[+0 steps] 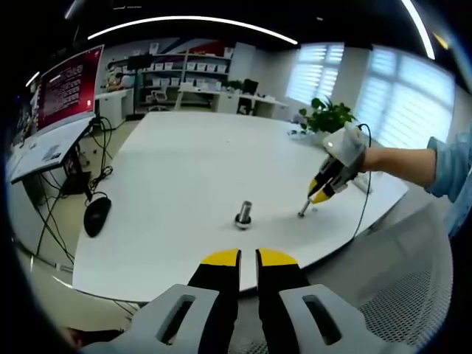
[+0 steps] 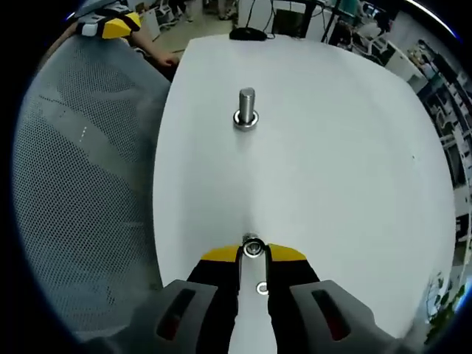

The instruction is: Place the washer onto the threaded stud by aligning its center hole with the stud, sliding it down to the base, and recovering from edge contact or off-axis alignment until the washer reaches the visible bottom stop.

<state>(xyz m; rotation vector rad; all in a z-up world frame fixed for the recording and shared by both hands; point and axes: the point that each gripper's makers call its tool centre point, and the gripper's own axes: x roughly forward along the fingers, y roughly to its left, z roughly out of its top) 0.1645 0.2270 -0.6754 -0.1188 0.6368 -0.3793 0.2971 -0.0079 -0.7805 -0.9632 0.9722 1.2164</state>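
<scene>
An upright threaded stud point(image 1: 244, 212) stands on the white table point(image 1: 184, 162), with a metal ring around its foot point(image 2: 246, 119). The stud point(image 2: 246, 102) lies straight ahead of my right gripper point(image 2: 253, 251), which is shut on a small washer point(image 2: 253, 248) at its yellow tips. A second small ring point(image 2: 262, 288) shows lower in the gap between those fingers. A person's hand holds the right gripper point(image 1: 305, 211) tip-down on the table, right of the stud. My left gripper point(image 1: 248, 258) is shut and holds nothing, hovering off the table's near edge. The left gripper point(image 2: 110, 26) also appears at the top left.
A grey mesh chair back point(image 2: 88, 184) sits beside the table edge point(image 1: 413, 295). A black mouse point(image 1: 96, 215) lies at the table's left side, with cables and a screen point(image 1: 70, 92) beyond it. A potted plant point(image 1: 324, 116) stands at the far right.
</scene>
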